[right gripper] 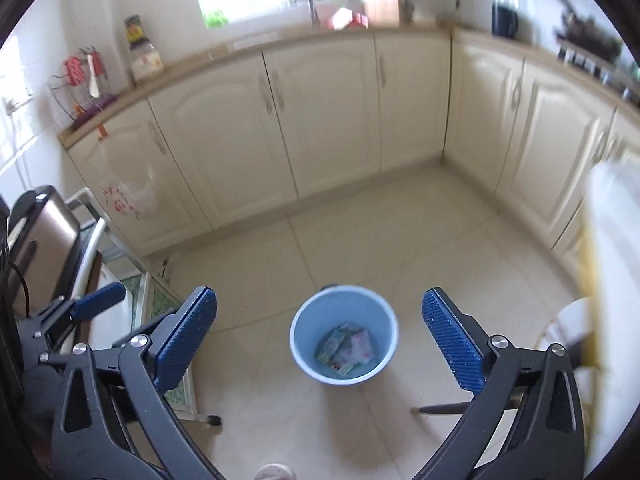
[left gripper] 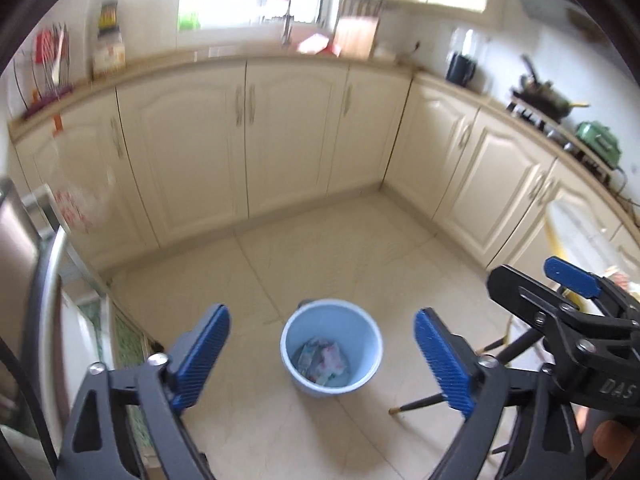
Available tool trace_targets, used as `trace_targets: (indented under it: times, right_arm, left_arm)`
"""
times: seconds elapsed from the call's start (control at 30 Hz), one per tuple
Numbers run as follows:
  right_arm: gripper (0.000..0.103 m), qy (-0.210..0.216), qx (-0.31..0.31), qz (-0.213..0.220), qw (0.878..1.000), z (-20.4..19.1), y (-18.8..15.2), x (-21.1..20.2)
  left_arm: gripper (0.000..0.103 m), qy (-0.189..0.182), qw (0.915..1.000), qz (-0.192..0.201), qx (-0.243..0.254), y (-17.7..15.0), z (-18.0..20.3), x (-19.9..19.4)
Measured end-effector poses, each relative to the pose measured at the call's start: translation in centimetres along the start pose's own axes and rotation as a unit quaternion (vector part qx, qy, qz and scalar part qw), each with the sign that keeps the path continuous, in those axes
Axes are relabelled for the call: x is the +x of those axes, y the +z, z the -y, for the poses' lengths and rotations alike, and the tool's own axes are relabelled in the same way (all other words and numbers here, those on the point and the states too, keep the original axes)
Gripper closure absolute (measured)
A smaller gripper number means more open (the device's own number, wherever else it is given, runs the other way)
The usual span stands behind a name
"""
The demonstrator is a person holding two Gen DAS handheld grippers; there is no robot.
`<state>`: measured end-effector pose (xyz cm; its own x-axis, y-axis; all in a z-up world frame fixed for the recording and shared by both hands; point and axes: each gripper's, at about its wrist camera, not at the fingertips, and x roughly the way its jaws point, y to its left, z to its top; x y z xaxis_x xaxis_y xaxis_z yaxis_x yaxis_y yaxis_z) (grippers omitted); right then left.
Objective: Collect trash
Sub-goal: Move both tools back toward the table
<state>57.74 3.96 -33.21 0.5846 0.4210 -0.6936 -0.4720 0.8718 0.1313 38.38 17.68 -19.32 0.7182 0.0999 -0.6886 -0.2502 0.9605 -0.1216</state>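
A light blue bin (left gripper: 331, 347) stands on the tiled floor, with several crumpled wrappers (left gripper: 321, 364) lying in its bottom. My left gripper (left gripper: 322, 354) is open and empty, held above the bin with its blue pads to either side. The bin (right gripper: 344, 334) and the wrappers (right gripper: 347, 347) also show in the right wrist view. My right gripper (right gripper: 320, 342) is open and empty above the bin. The right gripper's body (left gripper: 568, 316) shows at the right of the left wrist view.
Cream cabinets (left gripper: 288, 136) line the back and right walls under a countertop with a sink, a knife block and a stove. A steel appliance (left gripper: 28, 280) stands at the left. Dark chair legs (left gripper: 448, 398) stand right of the bin. A plastic bag (right gripper: 128, 196) hangs on a cabinet.
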Motion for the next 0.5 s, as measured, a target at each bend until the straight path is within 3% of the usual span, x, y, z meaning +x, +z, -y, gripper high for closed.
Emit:
trace_targets:
  times: [0.23,0.5]
  right_arm:
    - [0.000,-0.038,-0.006,0.084,0.996,-0.6,0.2,-14.0]
    - [0.000,-0.113,-0.013,0.179,0.977,-1.1,-2.3,-29.9]
  left_arm:
    - [0.003,-0.016,0.9949,0.097,0.023,-2.5,6.1,-11.3]
    - [0.001,-0.050,0.9789,0.190,0.057,-8.0,12.4,-21.7]
